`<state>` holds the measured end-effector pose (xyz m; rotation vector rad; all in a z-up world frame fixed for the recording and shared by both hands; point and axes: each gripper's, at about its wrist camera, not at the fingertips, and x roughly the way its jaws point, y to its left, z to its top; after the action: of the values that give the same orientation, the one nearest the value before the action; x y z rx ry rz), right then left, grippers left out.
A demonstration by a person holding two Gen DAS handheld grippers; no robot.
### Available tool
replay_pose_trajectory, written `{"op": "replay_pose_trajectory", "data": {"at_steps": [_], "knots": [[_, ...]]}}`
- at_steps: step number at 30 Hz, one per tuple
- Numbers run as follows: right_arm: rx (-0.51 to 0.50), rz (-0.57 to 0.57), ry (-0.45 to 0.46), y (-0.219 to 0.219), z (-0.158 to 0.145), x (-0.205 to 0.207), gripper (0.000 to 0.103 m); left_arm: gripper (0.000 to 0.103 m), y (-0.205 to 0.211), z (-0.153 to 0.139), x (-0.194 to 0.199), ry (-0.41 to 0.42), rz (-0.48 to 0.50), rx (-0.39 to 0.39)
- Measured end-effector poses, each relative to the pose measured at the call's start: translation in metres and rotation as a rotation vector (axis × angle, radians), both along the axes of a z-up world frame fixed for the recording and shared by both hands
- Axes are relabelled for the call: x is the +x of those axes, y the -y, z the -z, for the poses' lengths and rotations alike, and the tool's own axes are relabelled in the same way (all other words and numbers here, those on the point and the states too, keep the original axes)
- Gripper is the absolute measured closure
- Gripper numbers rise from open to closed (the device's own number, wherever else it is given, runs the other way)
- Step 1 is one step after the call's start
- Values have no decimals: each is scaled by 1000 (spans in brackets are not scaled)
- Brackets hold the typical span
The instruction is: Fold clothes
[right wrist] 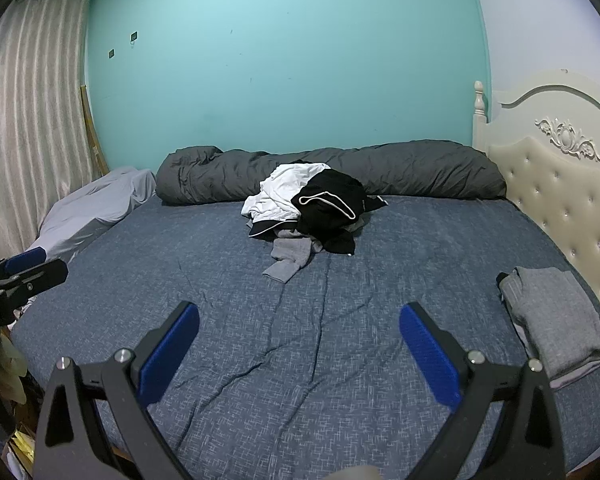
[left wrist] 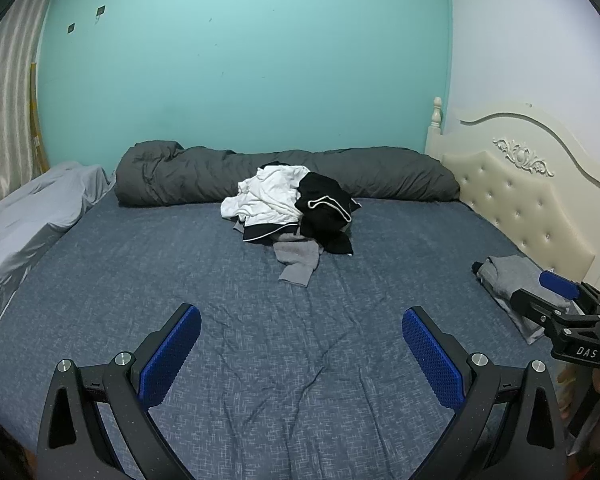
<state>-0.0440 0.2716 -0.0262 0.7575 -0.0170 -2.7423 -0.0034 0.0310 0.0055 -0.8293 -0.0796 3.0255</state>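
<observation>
A heap of unfolded clothes lies at the far middle of the bed: a white garment, a black one with white piping and a grey one spilling toward me. A folded grey stack rests by the headboard on the right. My left gripper hovers open over bare sheet, well short of the heap. My right gripper is also open and holds nothing; it shows at the right edge of the left wrist view, over the folded stack.
The blue sheet covers the bed. A rolled dark grey duvet lies along the teal wall. A pale grey cover is bunched at the left. The cream tufted headboard bounds the right side.
</observation>
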Motion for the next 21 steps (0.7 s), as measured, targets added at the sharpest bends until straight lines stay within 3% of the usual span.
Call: {"op": "replay_pose_trajectory", "data": {"at_steps": [21], "knots": [[7, 5, 1, 1, 0, -1, 2, 0, 10, -5, 0, -1, 19, 9]]}}
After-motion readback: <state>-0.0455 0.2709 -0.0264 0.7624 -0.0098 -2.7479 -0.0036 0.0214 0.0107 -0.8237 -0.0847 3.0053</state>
